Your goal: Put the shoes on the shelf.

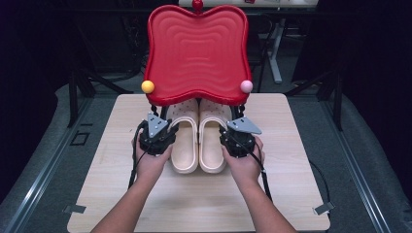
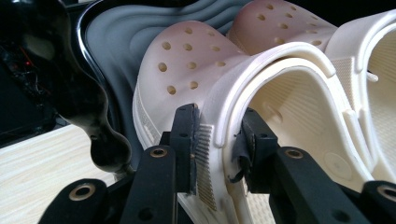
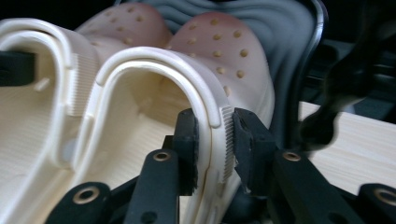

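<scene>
You've got a pair of cream clogs sitting side by side on the light wooden table (image 1: 111,194), toes tucked under the red wavy-topped stool (image 1: 197,51), heels toward you. That stool is the landmark here: it stands over the front half of both clogs, a yellow ball (image 1: 147,86) at its near left corner, a pink ball (image 1: 246,86) at its near right corner. Your left gripper (image 1: 156,135) sits just on the near side of the yellow ball, and in the left gripper view its jaws are clamped on the outer side wall of the left clog (image 2: 201,70), one jaw outside on the ribbed strip, one inside the opening. Your right gripper (image 1: 238,138) sits just on the near side of the pink ball, and in the right gripper view its jaws pinch the outer side wall of the right clog (image 3: 219,51) the same way, rim between the pads. The two clogs touch along their inner sides. In both gripper views the perforated toes lie beneath the stool's grey rippled underside, with a dark curved stool leg (image 2: 88,116) just outside the left clog.
</scene>
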The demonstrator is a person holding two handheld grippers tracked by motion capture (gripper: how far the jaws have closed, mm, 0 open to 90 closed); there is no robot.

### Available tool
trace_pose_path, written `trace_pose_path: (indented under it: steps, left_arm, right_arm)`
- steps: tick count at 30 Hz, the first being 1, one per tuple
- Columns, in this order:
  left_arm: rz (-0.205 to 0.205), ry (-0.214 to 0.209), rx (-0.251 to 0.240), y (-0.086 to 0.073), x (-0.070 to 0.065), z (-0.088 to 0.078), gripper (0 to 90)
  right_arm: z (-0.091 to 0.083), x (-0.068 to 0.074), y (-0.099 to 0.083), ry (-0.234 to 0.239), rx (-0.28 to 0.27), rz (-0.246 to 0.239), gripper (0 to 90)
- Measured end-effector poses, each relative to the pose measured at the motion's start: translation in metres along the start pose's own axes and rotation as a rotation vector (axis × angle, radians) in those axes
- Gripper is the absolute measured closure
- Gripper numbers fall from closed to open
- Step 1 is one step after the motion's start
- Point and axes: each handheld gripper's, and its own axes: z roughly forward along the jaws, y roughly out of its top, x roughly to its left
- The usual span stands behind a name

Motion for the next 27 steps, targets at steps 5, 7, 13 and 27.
trace_pose_path:
  steps: [5, 7, 13, 27]
  left_arm:
    - [-0.025, -0.019, -0.012, -0.0009, 0.0012, -0.0019, 65.7]
    - [-0.031, -0.024, -0.017, -0.0012, 0.0013, -0.0020, 64.8]
    - [-0.052, -0.029, -0.020, -0.0036, 0.0020, -0.0009, 59.9]
    - [-0.056, -0.044, -0.014, -0.0063, 0.0022, -0.0032, 53.4]
  right_arm:
    - [-0.0007, 0.0017, -0.0020, 0.007, -0.011, 0.006, 69.1]
    - [-0.0010, 0.0014, -0.0023, 0.016, -0.012, 0.010, 68.4]
    - [-0.0026, 0.0015, -0.0028, 0.030, -0.006, 0.002, 65.7]
    - [-0.0031, 0.0004, -0.0070, 0.034, -0.004, -0.013, 62.7]
